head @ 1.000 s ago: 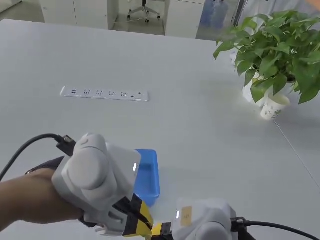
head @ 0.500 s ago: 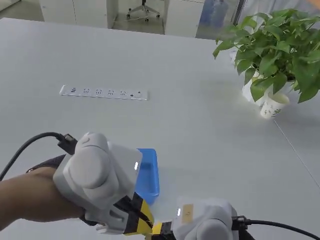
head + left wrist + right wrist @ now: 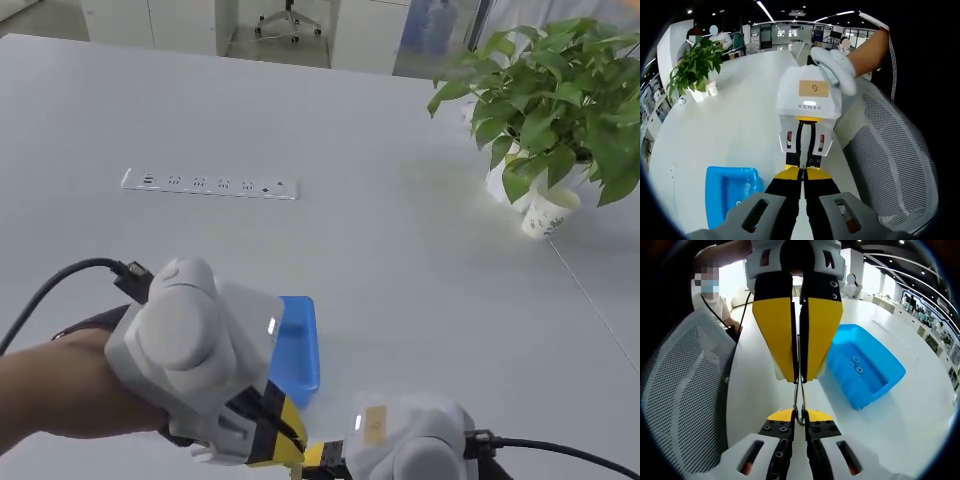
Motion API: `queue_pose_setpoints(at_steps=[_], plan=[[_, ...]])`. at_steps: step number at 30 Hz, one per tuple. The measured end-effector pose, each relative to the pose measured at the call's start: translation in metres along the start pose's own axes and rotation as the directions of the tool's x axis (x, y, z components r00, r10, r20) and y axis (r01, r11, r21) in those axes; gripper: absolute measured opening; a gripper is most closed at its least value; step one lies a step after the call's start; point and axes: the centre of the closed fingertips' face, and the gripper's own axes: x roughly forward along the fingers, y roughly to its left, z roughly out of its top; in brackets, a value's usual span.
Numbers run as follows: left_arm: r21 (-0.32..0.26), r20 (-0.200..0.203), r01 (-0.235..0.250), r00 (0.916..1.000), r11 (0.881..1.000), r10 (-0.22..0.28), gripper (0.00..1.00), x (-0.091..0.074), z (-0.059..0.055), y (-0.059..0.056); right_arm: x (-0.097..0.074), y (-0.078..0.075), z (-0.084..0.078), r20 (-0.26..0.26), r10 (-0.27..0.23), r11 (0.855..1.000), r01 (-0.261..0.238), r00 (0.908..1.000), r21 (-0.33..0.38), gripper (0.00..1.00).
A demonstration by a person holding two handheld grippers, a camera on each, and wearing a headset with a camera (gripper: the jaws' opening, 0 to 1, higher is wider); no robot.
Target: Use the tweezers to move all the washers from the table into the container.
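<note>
Tweezers (image 3: pixel 798 399) bridged tip to tip, container (image 3: pixel 879 389) off to one side

The left hand-held gripper (image 3: pixel 799 379) and right hand-held gripper (image 3: pixel 800 418) face each other, both clamped on the tweezers, whose long axis runs straight between them. The blue container, washers (image 3: pixel 856 365) inside, sits just right of the right hand-held gripper's jaws and left of the left's.

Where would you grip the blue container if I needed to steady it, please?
Probably a long side wall of the blue container, from straight above, one jaw inside and one outside: it is an open tray with thin raised walls, and pinching the rim stays off the washers on its floor.
</note>
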Motion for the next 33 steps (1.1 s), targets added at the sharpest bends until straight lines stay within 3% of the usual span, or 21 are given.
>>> queue_pose_setpoints(at_steps=[20, 33], plan=[[-0.003, -0.002, -0.021, 0.9998, 1.000, 0.021, 0.05, -0.027, 0.011, 0.004, -0.011, -0.004, 0.028, 0.013, 0.019, 0.999, -0.019, 0.9997, -0.045, 0.09], [0.007, -0.012, -0.058, 0.9982, 0.998, 0.058, 0.05, -0.051, 0.021, 0.017, -0.018, -0.019, 0.053, 0.035, 0.011, 0.996, -0.008, 0.9993, -0.088, 0.09]])
